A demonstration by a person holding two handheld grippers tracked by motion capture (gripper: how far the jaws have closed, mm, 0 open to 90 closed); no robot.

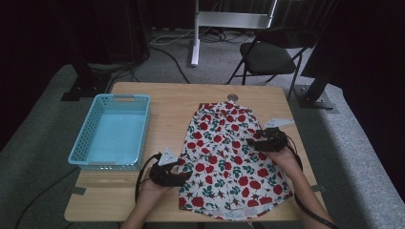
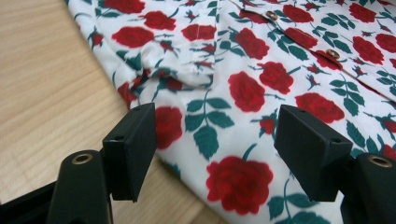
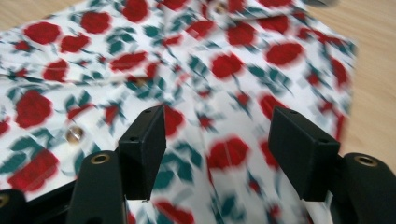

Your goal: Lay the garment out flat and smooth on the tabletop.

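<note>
Blurred rose-print shirt (image 3: 224,70) beyond parted right tongs (image 3: 217,140), hem cut off.

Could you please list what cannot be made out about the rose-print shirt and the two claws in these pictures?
- White rose-print fabric shirt: its near hem runs off the bottom edge in the high view.
- Shirt print and buttons: smeared by motion blur in the right gripper view.
- Right claw: too small and dark in the high view to show contact with the cloth.
- Left claw: jaws apart; the fabric's underside is hidden.
</note>
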